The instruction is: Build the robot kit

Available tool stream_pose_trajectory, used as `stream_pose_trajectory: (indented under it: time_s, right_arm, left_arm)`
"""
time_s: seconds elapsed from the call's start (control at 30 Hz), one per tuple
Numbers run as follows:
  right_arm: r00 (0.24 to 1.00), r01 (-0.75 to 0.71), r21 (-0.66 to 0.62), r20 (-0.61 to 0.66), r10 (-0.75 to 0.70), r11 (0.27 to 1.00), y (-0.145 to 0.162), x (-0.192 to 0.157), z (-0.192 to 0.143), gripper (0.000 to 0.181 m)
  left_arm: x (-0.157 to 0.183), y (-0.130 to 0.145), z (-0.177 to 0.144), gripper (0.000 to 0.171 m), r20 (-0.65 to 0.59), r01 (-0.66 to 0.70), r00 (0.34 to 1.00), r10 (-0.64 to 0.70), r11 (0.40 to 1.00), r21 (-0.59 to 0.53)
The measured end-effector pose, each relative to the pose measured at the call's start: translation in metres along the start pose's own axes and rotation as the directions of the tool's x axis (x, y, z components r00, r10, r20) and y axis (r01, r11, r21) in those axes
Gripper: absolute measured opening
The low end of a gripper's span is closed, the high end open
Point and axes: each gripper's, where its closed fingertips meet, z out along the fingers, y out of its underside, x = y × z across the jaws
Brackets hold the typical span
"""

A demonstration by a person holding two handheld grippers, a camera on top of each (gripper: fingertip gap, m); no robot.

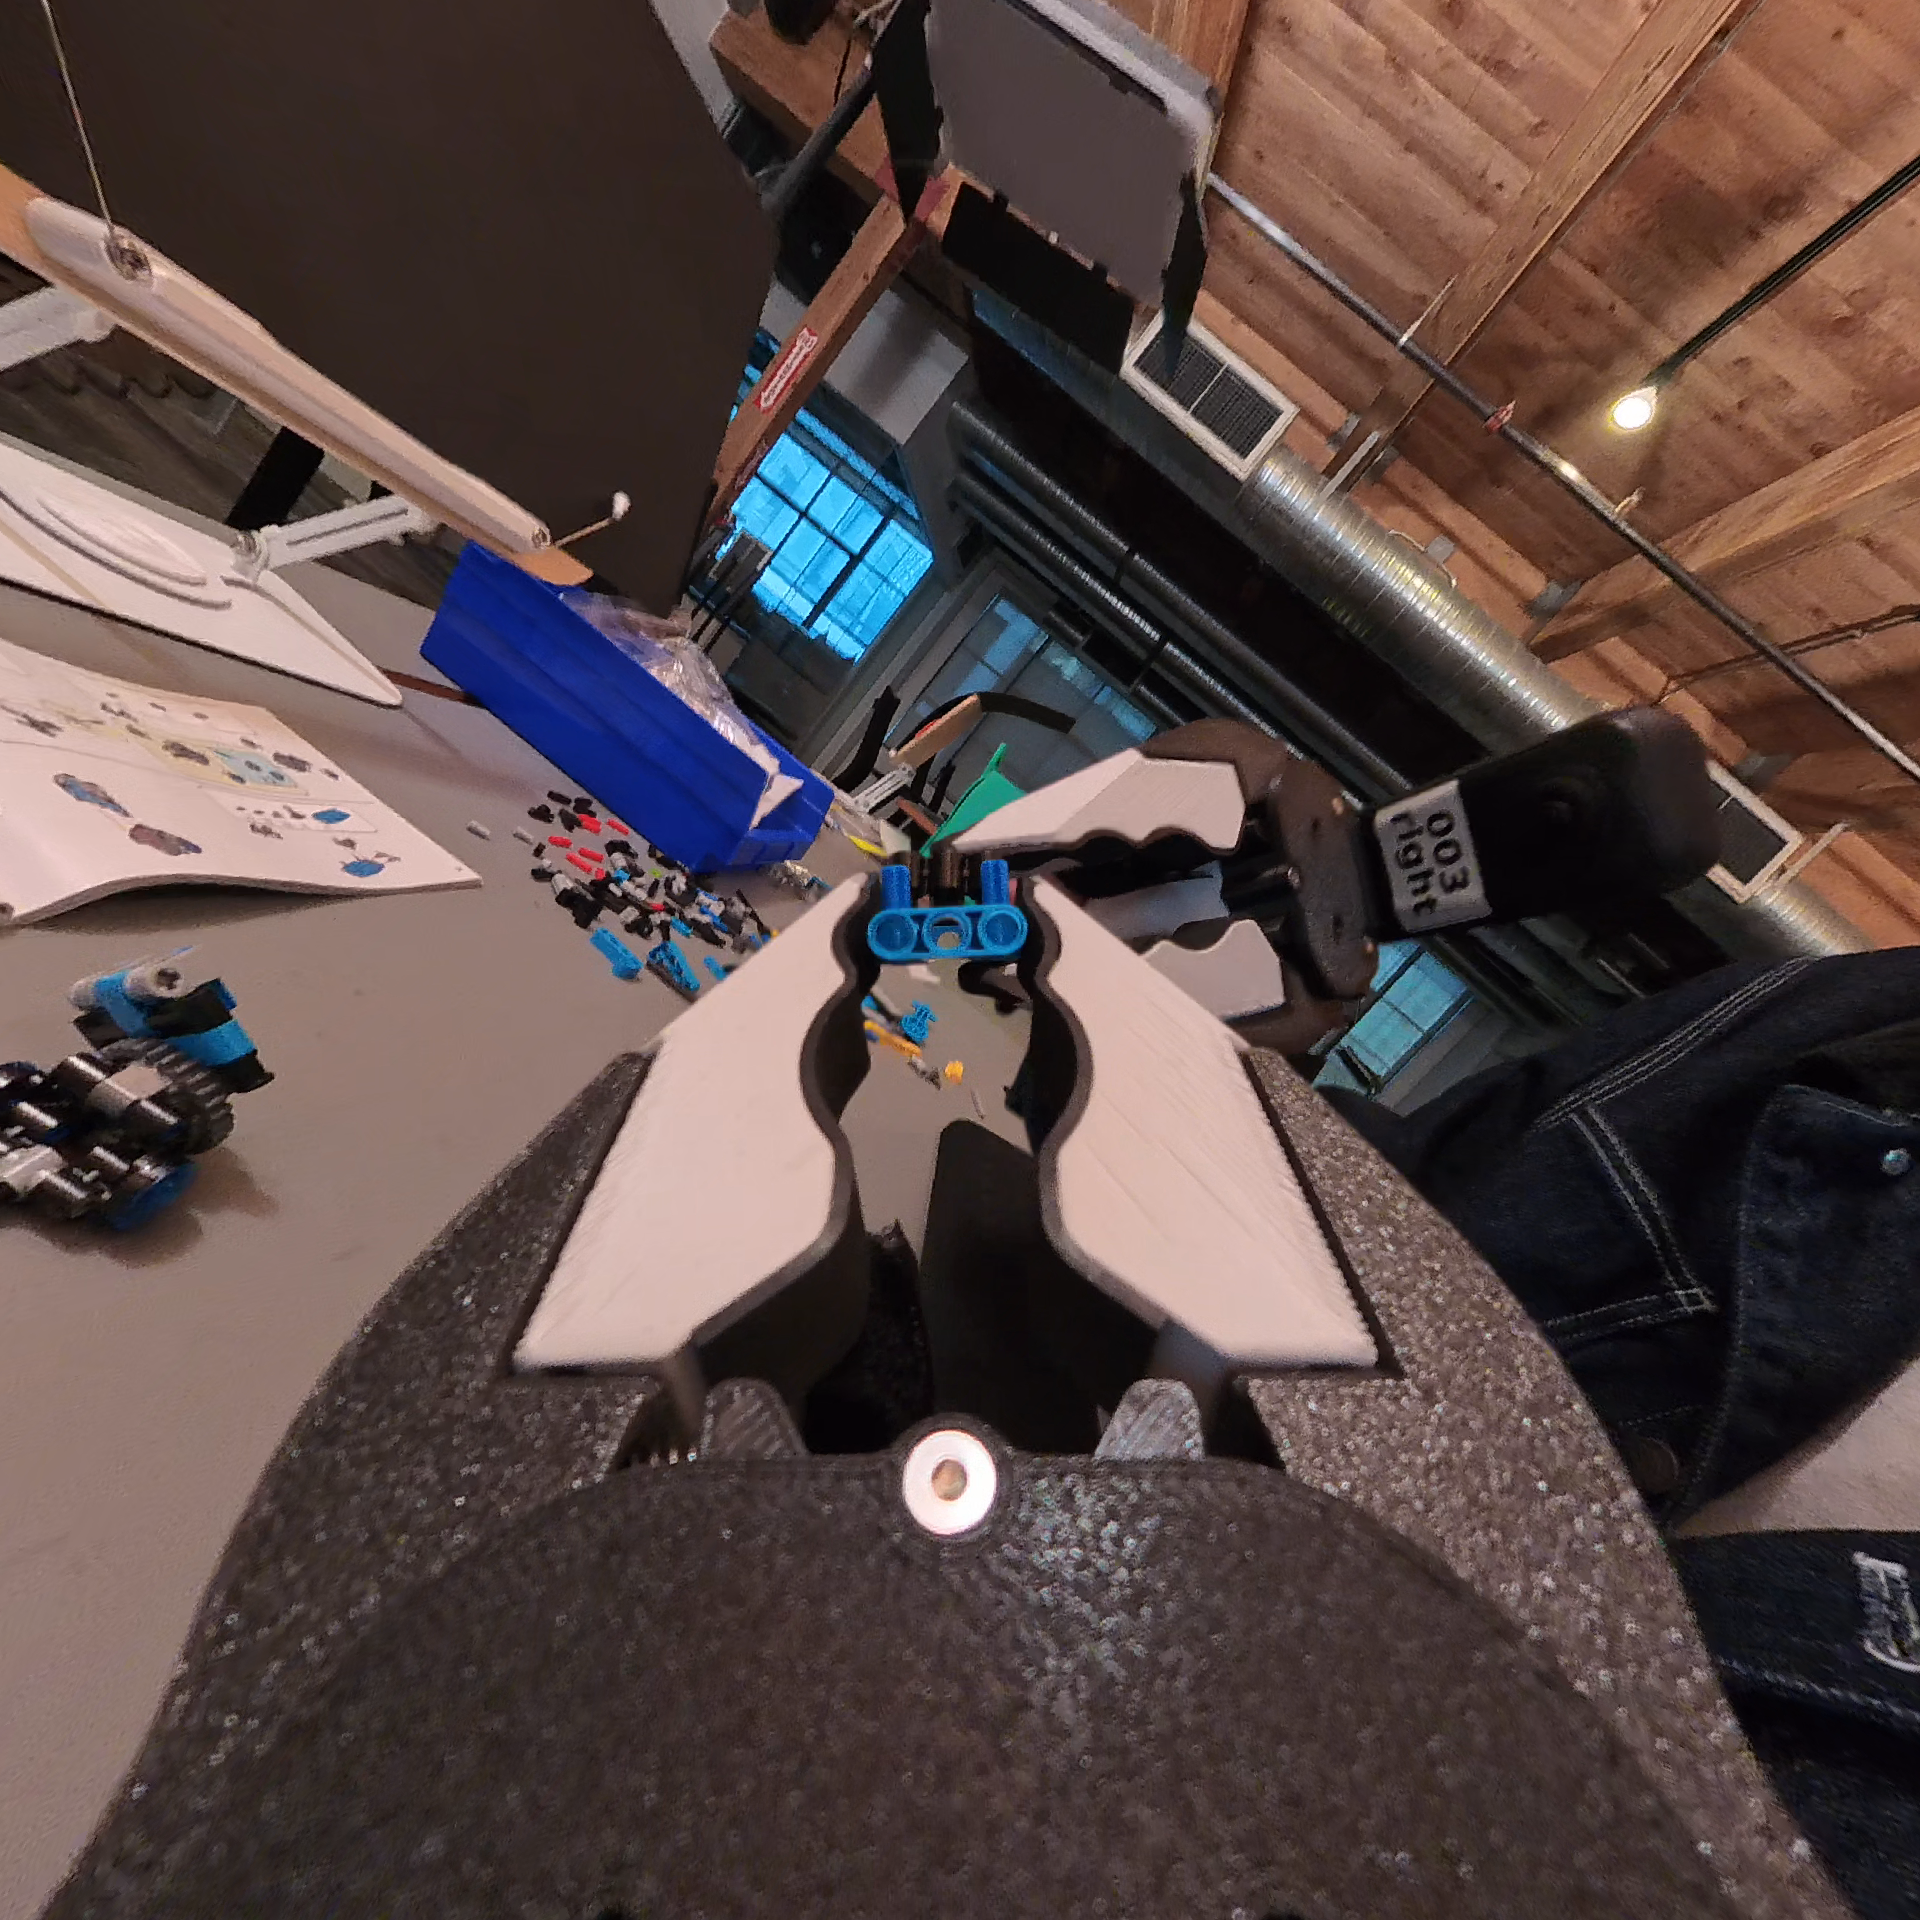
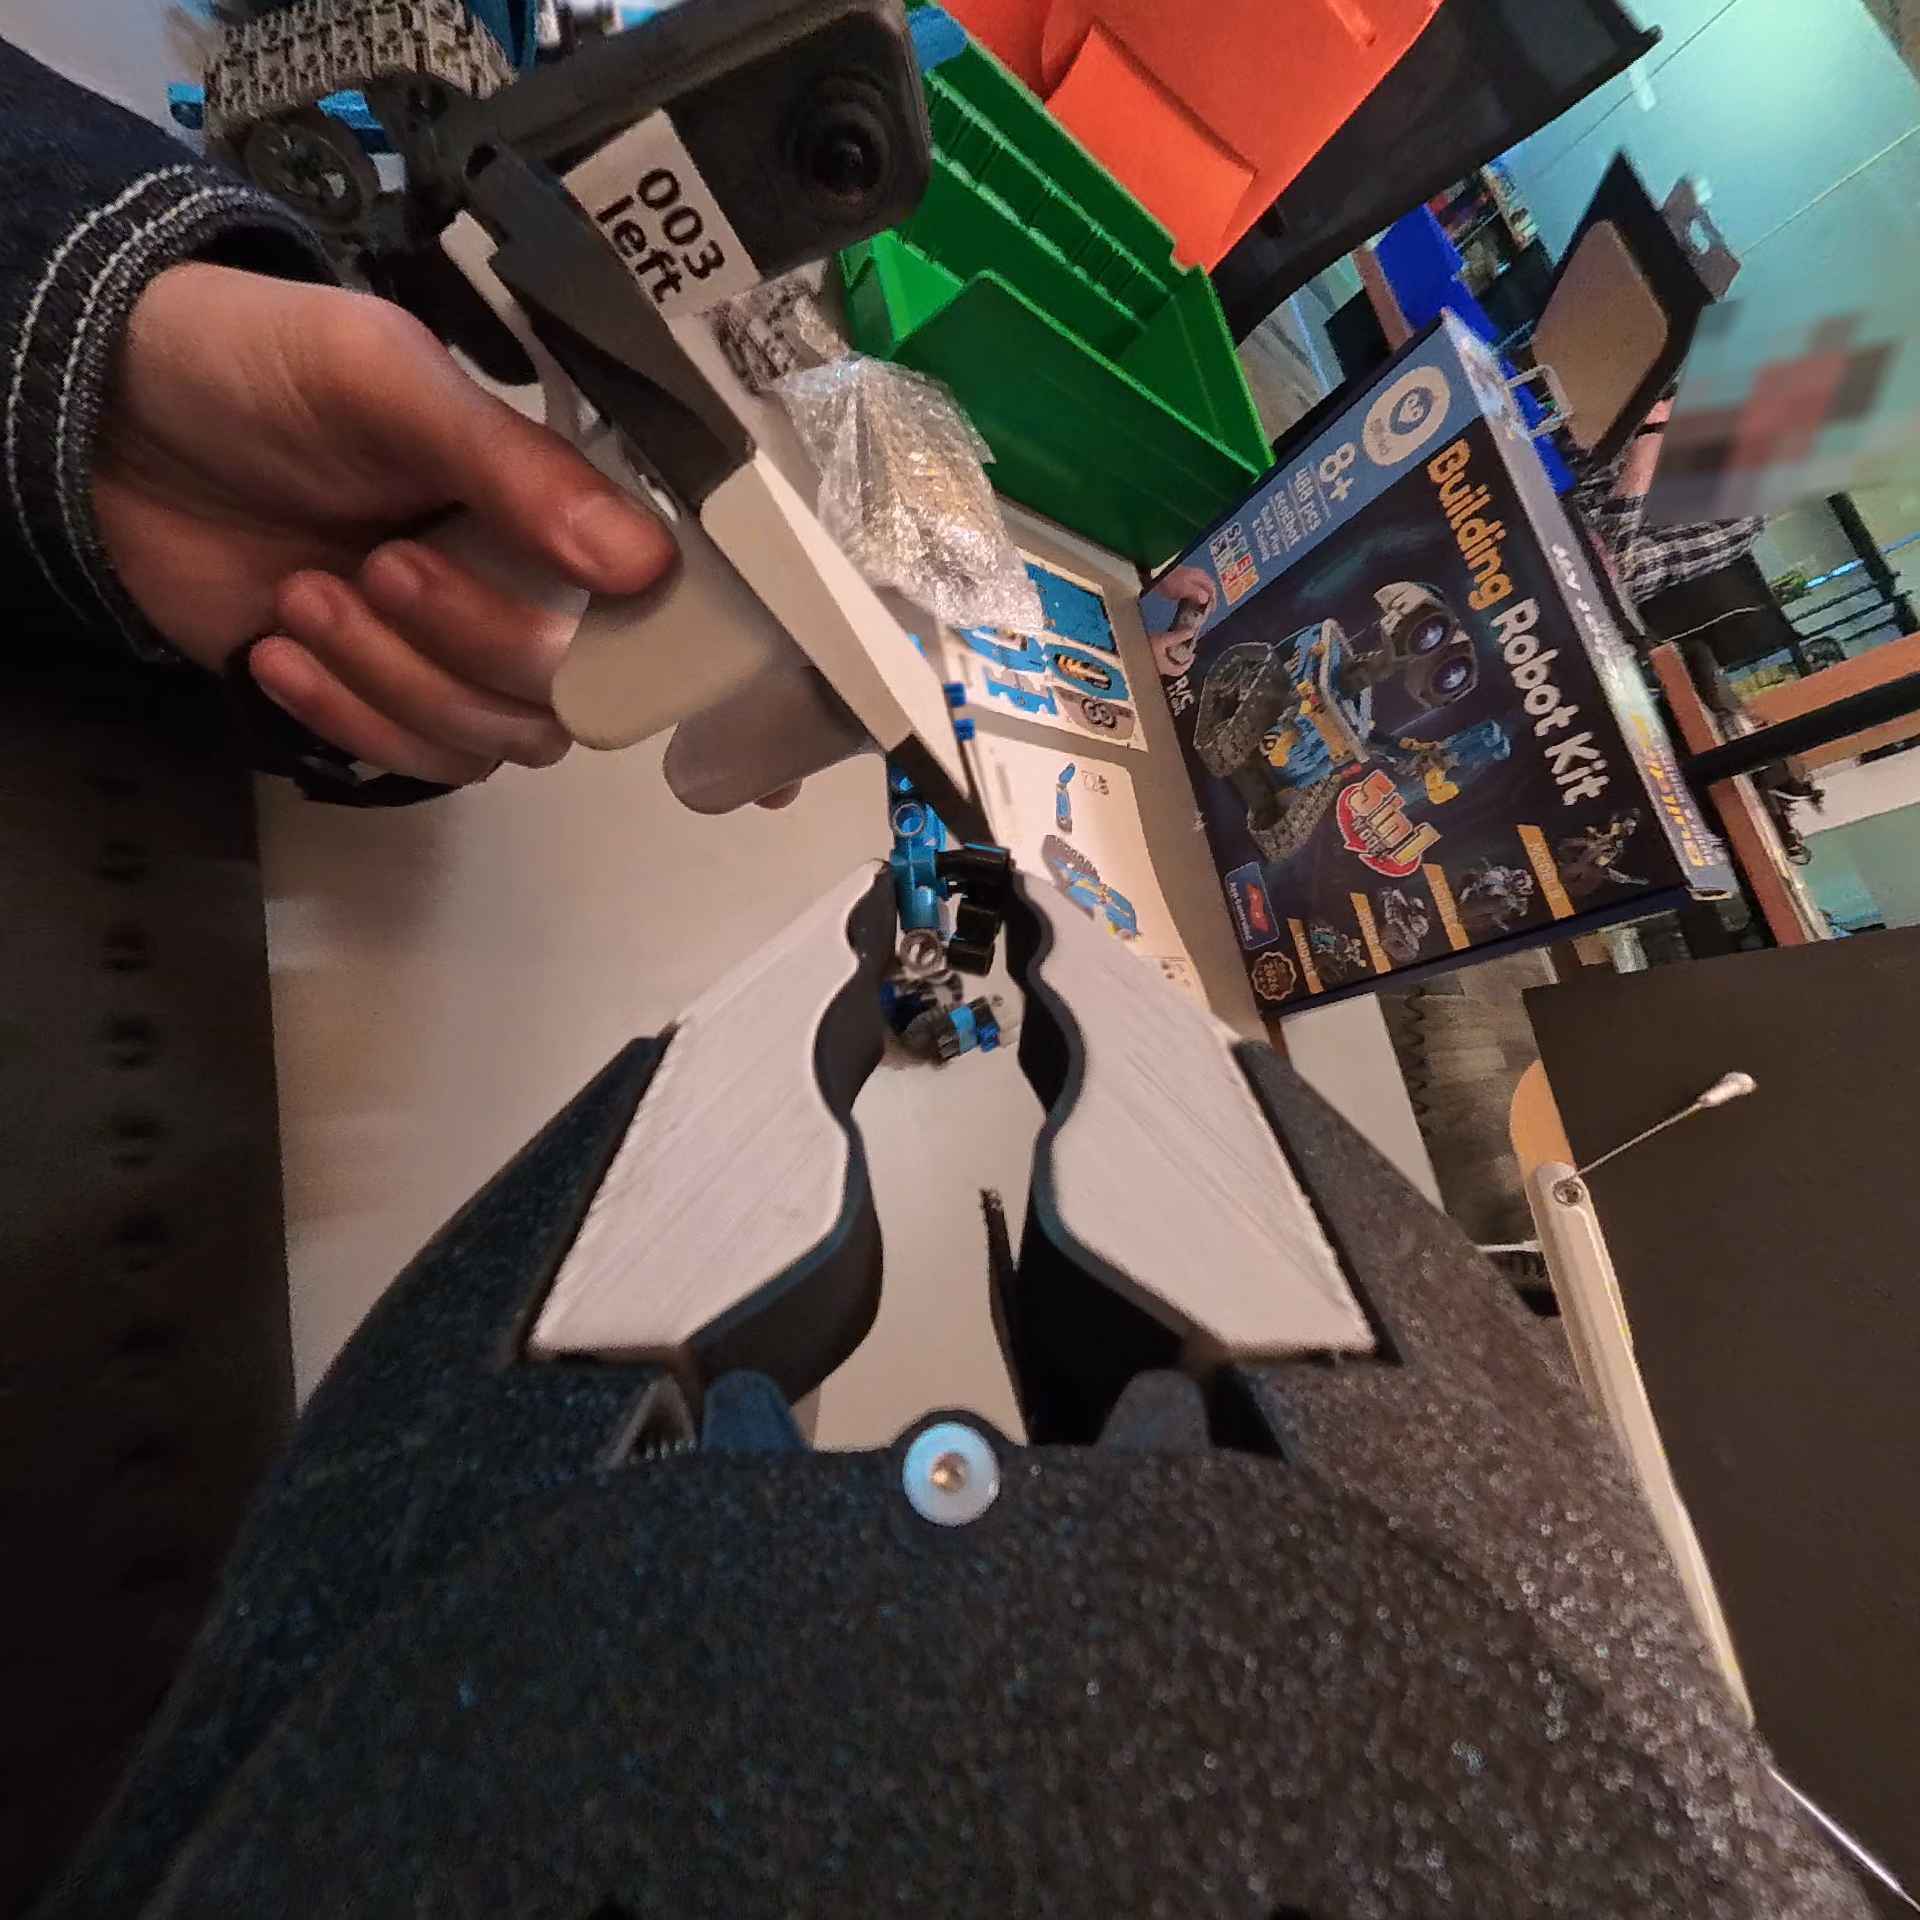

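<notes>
Fingertips of the left gripper (image 1: 945, 928) pinch a blue three-hole beam (image 1: 943, 930); the right gripper (image 2: 951, 914) clamps its black connector (image 2: 977, 896) above the grey table (image 1: 312, 1351).

Glossy plastic blue beam (image 1: 943, 931), ridged matt fingers (image 1: 1153, 1122), smooth grey table (image 1: 416, 1039)

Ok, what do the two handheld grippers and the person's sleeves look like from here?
Both grippers, left and right, have speckled black foam-like bodies, a silver centre screw, and pale grey ribbed fingers with wavy black inner edges. Each carries a black camera with a white label. The sleeve is dark denim with light stitching.
</notes>
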Motion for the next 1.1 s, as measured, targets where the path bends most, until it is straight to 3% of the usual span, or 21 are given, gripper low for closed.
stream_pose_trajectory:
  time_s: [0.07,0.2,0.33,0.37,0.4,0.5,0.6,0.67,0.9,1.1]
  right_arm:
    - [0.996,0.054,-0.007,0.070,-0.054,0.998,0.004,-0.009,0.000,0.016]
    - [0.995,0.053,-0.011,0.087,-0.052,0.999,0.009,-0.007,-0.001,0.016]
    - [0.998,-0.026,0.116,0.066,0.018,0.993,0.001,-0.001,-0.007,0.017]
    - [0.996,-0.072,0.178,0.072,0.060,0.981,-0.002,0.001,-0.010,0.017]
    - [0.990,-0.120,0.258,0.105,0.095,0.959,-0.006,0.001,-0.014,0.017]
    - [0.890,-0.411,0.406,0.373,0.263,0.816,-0.017,-0.007,-0.026,0.017]
    - [0.732,-0.644,0.438,0.591,0.339,0.628,-0.019,-0.006,-0.036,0.016]
    - [0.647,-0.719,0.395,0.681,0.344,0.571,-0.019,-0.009,-0.039,0.016]
    - [0.586,-0.765,0.345,0.724,0.364,0.544,-0.015,-0.014,-0.036,0.015]
    - [0.646,-0.708,0.368,0.683,0.341,0.603,-0.012,-0.018,-0.038,0.014]
  left_arm:
    - [-0.002,0.006,0.001,0.025,0.021,-0.029,0.999,0.030,0.999,-0.038]
    - [-0.001,0.008,0.004,0.026,0.051,-0.096,0.994,0.099,0.994,-0.057]
    - [0.008,0.005,0.006,0.030,0.033,-0.176,0.983,0.178,0.983,-0.046]
    - [0.010,0.004,0.006,0.044,0.040,-0.206,0.977,0.208,0.977,-0.047]
    - [0.013,0.003,0.005,0.053,0.041,-0.240,0.969,0.242,0.969,-0.049]
    - [0.031,0.004,0.003,0.046,-0.031,-0.315,0.949,0.314,0.948,-0.039]
    - [0.042,0.011,0.004,0.033,-0.087,-0.358,0.932,0.353,0.932,-0.055]
    - [0.042,0.014,0.005,0.026,-0.082,-0.392,0.918,0.387,0.918,-0.060]
    - [0.036,0.023,0.008,0.017,-0.082,-0.424,0.905,0.417,0.899,-0.110]
    - [0.038,0.028,0.008,0.015,-0.102,-0.462,0.886,0.452,0.878,-0.124]
